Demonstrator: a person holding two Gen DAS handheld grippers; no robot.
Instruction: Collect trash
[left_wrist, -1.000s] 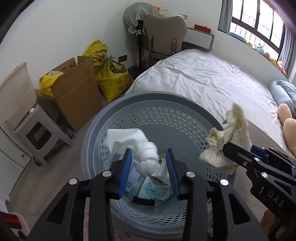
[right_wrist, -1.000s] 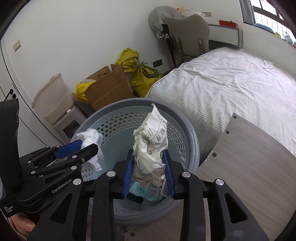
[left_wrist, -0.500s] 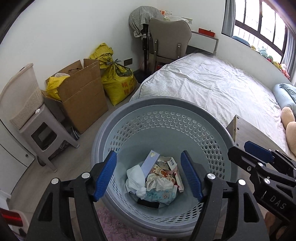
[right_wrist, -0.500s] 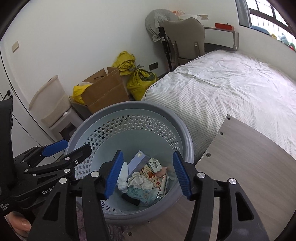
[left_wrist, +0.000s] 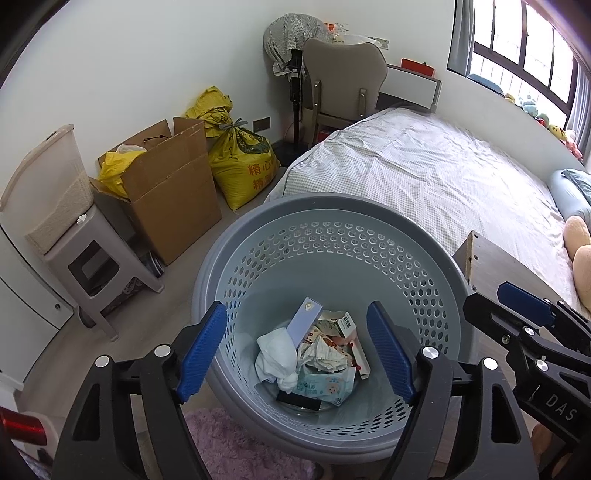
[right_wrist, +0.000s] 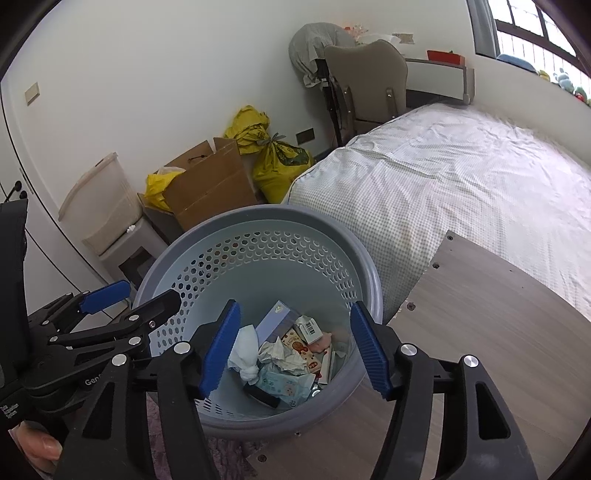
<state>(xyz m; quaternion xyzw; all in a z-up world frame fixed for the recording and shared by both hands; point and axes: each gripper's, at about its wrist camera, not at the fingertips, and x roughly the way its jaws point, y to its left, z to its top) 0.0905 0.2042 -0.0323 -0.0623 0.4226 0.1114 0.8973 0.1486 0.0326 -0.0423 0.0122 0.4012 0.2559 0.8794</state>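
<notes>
A grey-blue perforated basket (left_wrist: 332, 201) (right_wrist: 258, 212) stands on the floor below both grippers. On its bottom lie a white crumpled tissue (left_wrist: 277, 356) (right_wrist: 245, 349), a crumpled paper (left_wrist: 325, 354) (right_wrist: 275, 354), a wet-wipes pack (left_wrist: 328, 387), a pale blue box (left_wrist: 304, 321) and small cartons. My left gripper (left_wrist: 295, 308) hovers above the basket, its jaws opening with nothing between them. My right gripper (right_wrist: 294, 305) hangs over the basket too, jaws also opening and empty. Each gripper shows at the edge of the other's view: the right gripper (left_wrist: 517, 306), the left gripper (right_wrist: 129, 302).
A bed (left_wrist: 424, 166) lies behind the basket and a wooden board (right_wrist: 498, 332) to its right. By the wall stand a cardboard box (left_wrist: 173, 195), yellow sacks (left_wrist: 243, 162), a plastic stool (left_wrist: 92, 266) and a chair (left_wrist: 343, 77). A pink rug (left_wrist: 236, 443) lies in front.
Both grippers have opened. The white tissue left the left gripper and the crumpled paper left the right one; both now lie in the basket.
</notes>
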